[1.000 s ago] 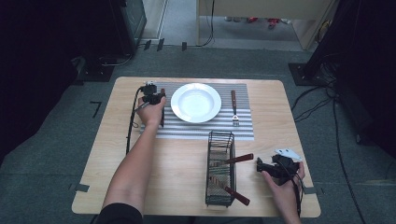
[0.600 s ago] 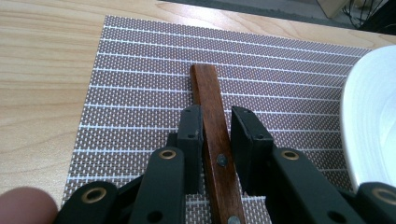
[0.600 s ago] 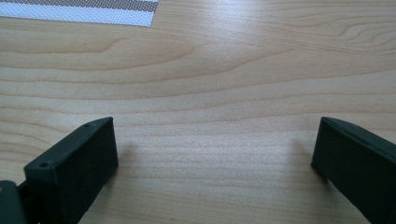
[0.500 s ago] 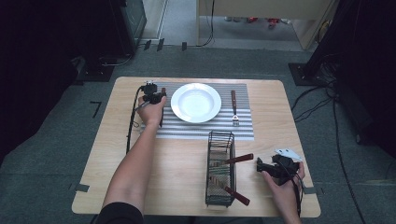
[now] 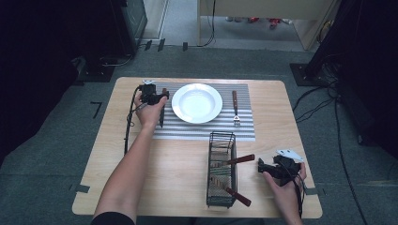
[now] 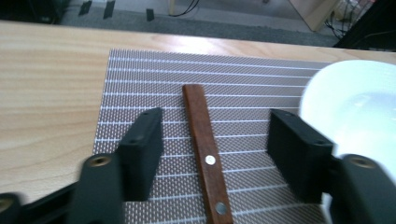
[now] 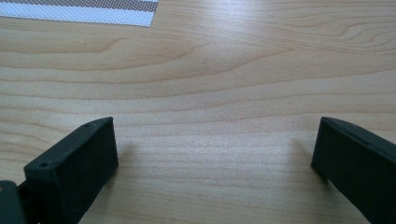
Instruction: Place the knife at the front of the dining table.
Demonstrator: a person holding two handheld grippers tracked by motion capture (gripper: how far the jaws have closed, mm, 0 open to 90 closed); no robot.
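a: a pale wooden table [image 5: 141, 187] is standing on grey carpet, with dark equipment and loose cables lying around it. a grey striped woven placemat [image 5: 206, 126] is lying across its far half, carrying a round white plate [image 5: 197, 102]. what is the person doing there?

b: the left gripper [image 6: 212, 154] is hovering low over the placemat's left strip, jaws spread wide and holding nothing. a wooden-handled utensil with two metal rivets [image 6: 205, 154] is lying flat between them, touching neither jaw. its working end is hidden, so it cannot be told which utensil it is.

a: so the step looks like a release or a pickup?

b: it is hard to say which. either way, the gripper should be lifting or lowering straight, keeping the handle centred, since the right-hand jaw is sitting just beside the plate's rim.

a: and the other hand?

b: the right gripper [image 5: 277, 167] is resting near the table's front right corner, jaws wide and empty over bare wood. it is waiting beside a black wire caddy [image 5: 221, 168] with two more wooden-handled utensils sticking out. a wooden-handled fork [image 5: 235, 108] is already lying right of the plate.
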